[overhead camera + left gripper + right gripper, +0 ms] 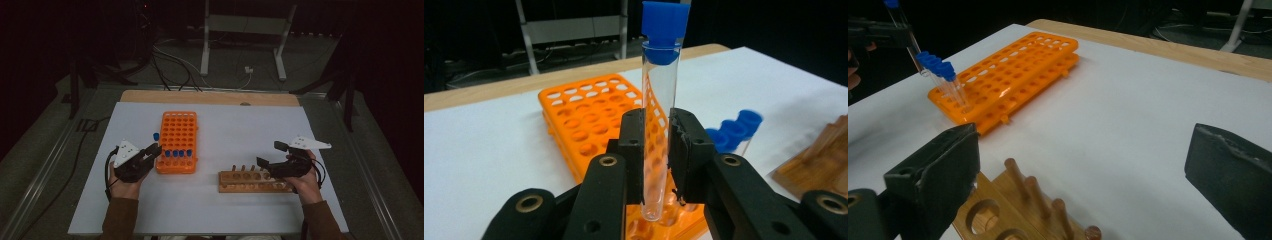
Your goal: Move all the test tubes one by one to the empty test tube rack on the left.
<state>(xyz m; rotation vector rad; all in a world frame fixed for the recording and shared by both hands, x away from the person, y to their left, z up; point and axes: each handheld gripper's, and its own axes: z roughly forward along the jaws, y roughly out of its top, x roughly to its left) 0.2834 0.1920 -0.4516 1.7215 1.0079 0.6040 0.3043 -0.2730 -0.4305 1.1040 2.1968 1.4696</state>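
My left gripper (656,135) is shut on a clear test tube (659,100) with a blue cap, held upright over the near left corner of the orange tube rack (584,115). In the high view, that gripper (154,150) is at the orange rack's (178,135) front left, with the tube's cap (156,136) above it. Several blue-capped tubes (178,153) stand in the rack's front row. My right gripper (270,153) is open over the left part of the wooden rack (250,181). Its jaws (1088,150) stand wide with nothing between them.
The wooden rack (1013,205) has round holes and a row of pegs. A white sheet (235,130) covers the table, with a wooden strip (210,97) along its far edge. Cables and a white metal stand (245,30) are on the floor beyond.
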